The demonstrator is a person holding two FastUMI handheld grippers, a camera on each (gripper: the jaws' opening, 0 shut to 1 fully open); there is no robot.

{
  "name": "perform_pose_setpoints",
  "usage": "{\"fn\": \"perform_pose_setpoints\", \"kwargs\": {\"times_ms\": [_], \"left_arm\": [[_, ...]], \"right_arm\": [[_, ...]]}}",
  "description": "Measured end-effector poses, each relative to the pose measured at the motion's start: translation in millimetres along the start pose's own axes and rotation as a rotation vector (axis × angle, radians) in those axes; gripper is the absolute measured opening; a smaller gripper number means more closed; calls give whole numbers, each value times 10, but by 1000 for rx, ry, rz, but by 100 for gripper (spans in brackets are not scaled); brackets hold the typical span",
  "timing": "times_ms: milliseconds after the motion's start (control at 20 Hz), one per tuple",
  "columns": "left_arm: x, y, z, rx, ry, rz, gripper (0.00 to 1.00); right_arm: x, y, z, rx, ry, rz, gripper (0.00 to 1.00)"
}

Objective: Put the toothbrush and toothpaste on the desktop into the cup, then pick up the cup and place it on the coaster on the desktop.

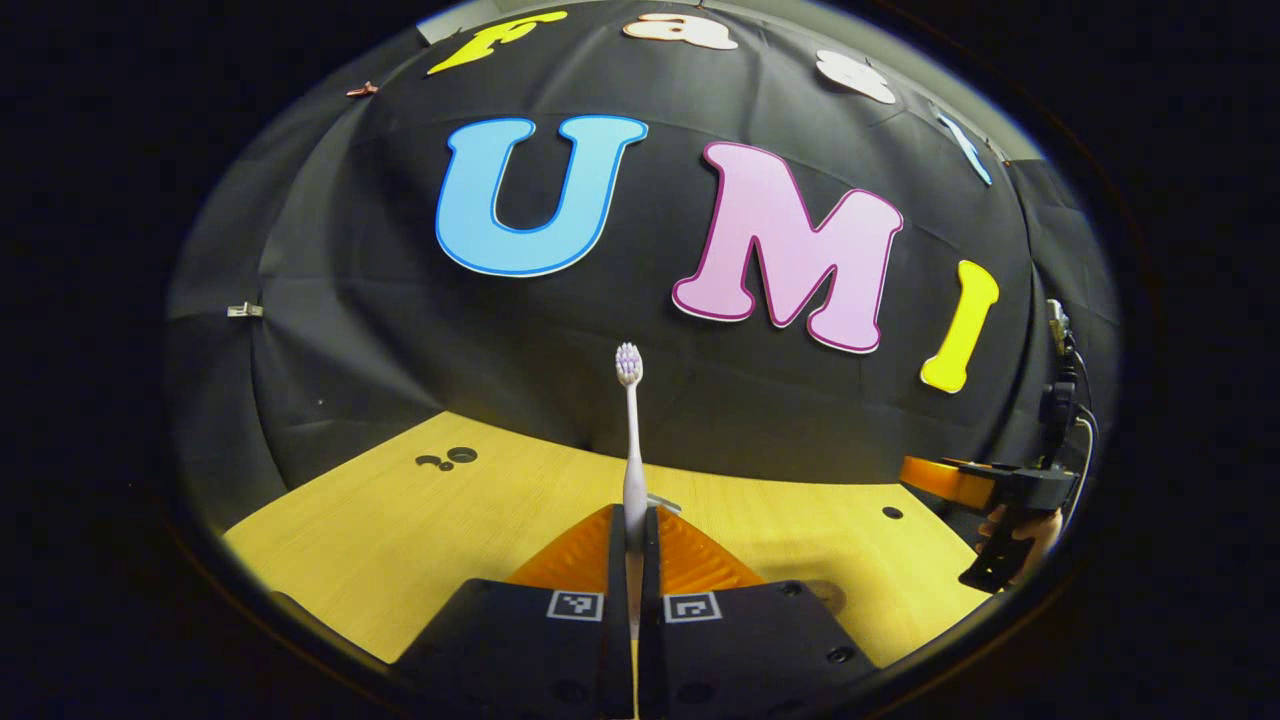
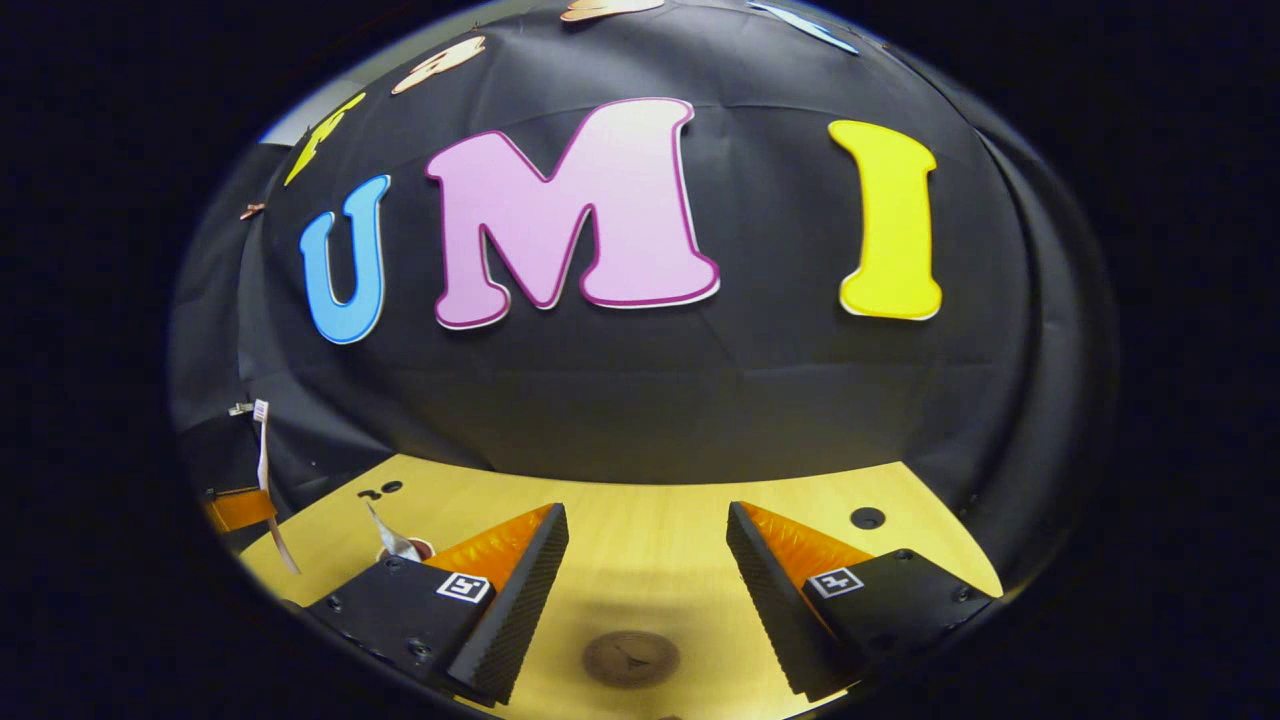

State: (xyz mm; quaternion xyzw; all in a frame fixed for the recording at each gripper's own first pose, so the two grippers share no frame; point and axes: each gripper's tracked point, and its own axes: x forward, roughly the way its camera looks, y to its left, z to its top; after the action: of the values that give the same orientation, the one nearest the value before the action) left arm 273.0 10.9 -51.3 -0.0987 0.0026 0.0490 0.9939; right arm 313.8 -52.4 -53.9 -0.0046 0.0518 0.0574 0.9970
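Left gripper is seen at 6 o'clock in the left gripper view, its fingers pressed together on the handle of the toothbrush. That brush is held upright above the desk, bristle head at the top against the booth wall. At 3 o'clock in this view the right gripper is seen farther off, with a hand on it.

In the right gripper view, the right gripper is seen with its jaws spread wide and nothing between them. Below the gap, at 6 o'clock, a round coaster lies flat on the desk. At 9 o'clock the toothbrush is seen from the side, gripped by the left gripper. Near 8 o'clock a cup stands on the desk, partly hidden behind the right gripper's own finger, with what seems to be the toothpaste sticking up from it; this is too small to tell for certain.
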Motion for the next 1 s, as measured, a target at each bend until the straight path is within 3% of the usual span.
{"fn": "perform_pose_setpoints", "kwargs": {"times_ms": [150,350,400,450,1000], "left_arm": [[234,-105,-3,5,-55,-45,8],[564,-133,-59,-82,-105,-104,8],[630,-91,-73,-105,-123,-103,12],[703,-39,-68,-122,-143,-97,7],[971,47,-385,-114,-209,-95,9]], "right_arm": [[-65,-151,-58,2,15,-35,98],[-127,-340,-102,-2,21,-100,98],[-148,-387,-117,0,22,-116,98],[-186,-402,-143,8,22,-125,98],[-301,-563,-626,79,110,-173,98]]}}
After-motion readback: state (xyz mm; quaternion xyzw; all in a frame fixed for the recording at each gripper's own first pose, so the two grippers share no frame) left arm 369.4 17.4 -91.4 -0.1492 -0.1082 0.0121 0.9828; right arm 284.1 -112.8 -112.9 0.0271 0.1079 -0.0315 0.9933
